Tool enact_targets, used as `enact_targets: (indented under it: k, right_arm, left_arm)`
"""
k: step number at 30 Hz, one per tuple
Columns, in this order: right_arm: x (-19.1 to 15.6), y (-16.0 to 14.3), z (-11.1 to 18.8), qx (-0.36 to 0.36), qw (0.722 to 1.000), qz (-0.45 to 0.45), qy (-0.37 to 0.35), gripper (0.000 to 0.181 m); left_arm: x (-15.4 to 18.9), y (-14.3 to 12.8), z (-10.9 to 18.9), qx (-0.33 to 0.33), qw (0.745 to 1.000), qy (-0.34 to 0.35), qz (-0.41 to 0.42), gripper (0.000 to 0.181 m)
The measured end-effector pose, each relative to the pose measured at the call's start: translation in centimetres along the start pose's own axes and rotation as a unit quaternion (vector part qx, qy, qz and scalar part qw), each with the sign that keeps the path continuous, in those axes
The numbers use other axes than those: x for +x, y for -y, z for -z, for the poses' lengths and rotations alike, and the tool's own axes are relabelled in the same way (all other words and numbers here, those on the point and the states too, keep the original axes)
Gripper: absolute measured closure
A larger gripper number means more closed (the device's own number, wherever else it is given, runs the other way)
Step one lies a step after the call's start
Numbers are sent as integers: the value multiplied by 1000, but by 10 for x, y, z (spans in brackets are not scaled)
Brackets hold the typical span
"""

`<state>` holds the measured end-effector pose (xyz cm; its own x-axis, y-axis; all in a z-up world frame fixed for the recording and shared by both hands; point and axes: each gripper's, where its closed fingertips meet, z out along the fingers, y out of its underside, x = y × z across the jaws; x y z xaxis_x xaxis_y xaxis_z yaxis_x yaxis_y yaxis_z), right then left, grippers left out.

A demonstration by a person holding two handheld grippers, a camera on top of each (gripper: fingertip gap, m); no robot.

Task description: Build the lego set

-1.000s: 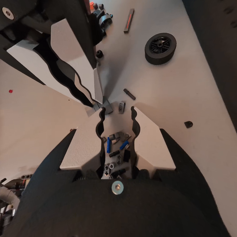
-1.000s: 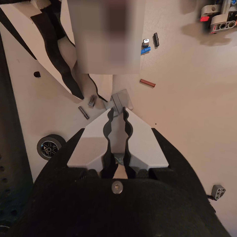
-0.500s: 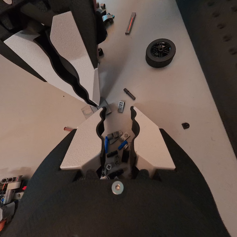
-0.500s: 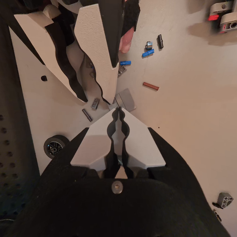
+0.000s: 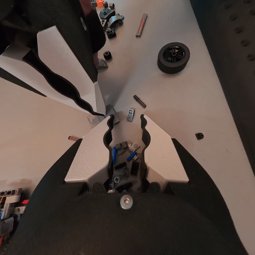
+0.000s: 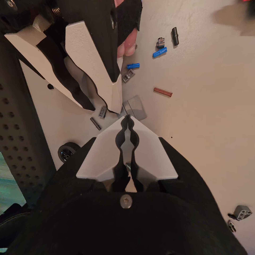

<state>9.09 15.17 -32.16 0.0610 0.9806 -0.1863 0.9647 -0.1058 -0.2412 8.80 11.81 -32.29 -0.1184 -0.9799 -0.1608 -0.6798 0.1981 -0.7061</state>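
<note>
A flat grey tile lies on the pale table; it also shows in the left wrist view. My right gripper is shut on the tile's near edge, and it shows at the upper left of the left wrist view. My left gripper is open and empty, its left fingertip at the tile. A small grey plate lies between its tips. In the right wrist view the left gripper comes in from the top, with a person's fingers behind it.
A black wheel, a striped dark bar and a black pin lie to the right near the table edge. Blue pins, a brown axle and a partly built model lie around. Several loose parts sit under my left gripper.
My right gripper's jaws have closed from a narrow gap onto the grey tile's edge. My left gripper stays open beside it. Both views have shifted slightly.
</note>
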Motion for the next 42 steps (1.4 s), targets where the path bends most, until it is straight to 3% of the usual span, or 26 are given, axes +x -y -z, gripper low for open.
enact_targets:
  k: [9,24,36,42]
  right_arm:
    - [1,0,-1,-41,999,9,-9,181]
    - [1,1,0,27,1000,-12,-5,181]
    - [0,3,-1,-9,1000,5,-23,181]
    - [3,9,6,63,998,-25,16,181]
  left_arm:
    - [0,0,0,-1,1000,2,-1,143]
    - [-5,-8,6,-5,1000,1,15,140]
    - [-4,-8,5,-4,1000,8,15,143]
    - [-8,-8,8,-8,1000,24,-6,152]
